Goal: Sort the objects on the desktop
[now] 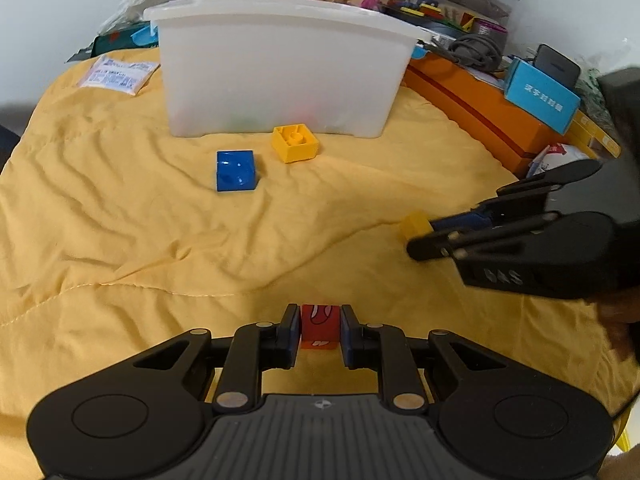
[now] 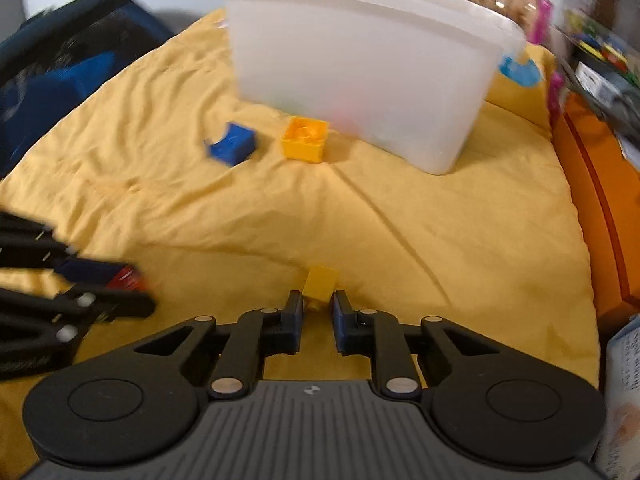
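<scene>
Two yellow blocks (image 1: 295, 142) (image 2: 319, 282), one blue (image 1: 235, 170), one red (image 1: 319, 325), seemingly.

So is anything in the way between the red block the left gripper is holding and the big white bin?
Nothing tall blocks it. Only the blue block and the hollow yellow block lie on the yellow cloth between the red block and the white bin, low enough to pass over, probably.

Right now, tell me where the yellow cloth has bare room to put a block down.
Widest free patch: the yellow cloth left of the blue block, toward the paper packet. Also free: the stretch between those loose blocks and both grippers. Crowded: the white bin front, where the open yellow block sits, and the cluttered right edge by the orange box.
</scene>
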### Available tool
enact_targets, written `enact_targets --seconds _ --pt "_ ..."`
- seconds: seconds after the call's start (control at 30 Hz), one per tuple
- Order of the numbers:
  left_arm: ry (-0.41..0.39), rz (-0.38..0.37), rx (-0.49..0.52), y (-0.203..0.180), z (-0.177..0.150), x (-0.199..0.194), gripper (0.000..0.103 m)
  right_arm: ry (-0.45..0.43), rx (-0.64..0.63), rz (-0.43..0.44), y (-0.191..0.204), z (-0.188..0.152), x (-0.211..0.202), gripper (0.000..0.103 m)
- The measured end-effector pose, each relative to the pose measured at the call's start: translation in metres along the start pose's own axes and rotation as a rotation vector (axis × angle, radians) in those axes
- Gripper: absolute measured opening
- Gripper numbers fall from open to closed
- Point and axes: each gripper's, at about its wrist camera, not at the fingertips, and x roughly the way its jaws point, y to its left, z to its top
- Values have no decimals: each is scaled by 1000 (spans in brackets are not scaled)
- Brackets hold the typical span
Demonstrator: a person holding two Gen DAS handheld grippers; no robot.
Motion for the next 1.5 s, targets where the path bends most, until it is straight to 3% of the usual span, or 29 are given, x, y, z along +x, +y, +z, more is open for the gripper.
enact_targets --seconds 0.17,0.3,0.5,0.57,0.83,1.0,1.07,1.1,1.37,1.5 --pt "-11 24 62 -9 -8 -4 23 139 -117 106 14 -2 -22 18" --pt "-11 31 82 -10 -9 -4 25 278 -139 178 18 -1 -17 19" --pt "4 30 82 -11 -11 -4 35 163 -94 153 17 14 -10 21" --pt "5 33 84 -12 -12 -5 36 120 -94 154 18 16 -15 29" --pt "-6 38 64 -10 -12 -7 37 113 -101 126 19 17 -23 29" --pt "-6 41 68 -11 -12 -6 37 125 -64 122 20 3 -12 26" --pt "-5 40 69 -10 -12 -7 37 95 -58 113 23 0 -9 16" --pt "-5 39 69 -10 -12 -7 37 91 -62 103 24 -1 -7 16" --pt "-12 41 62 -10 -13 -9 38 155 -62 87 18 8 -26 14" --pt "-14 41 62 -10 -13 -9 38 215 -42 120 10 18 -27 15"
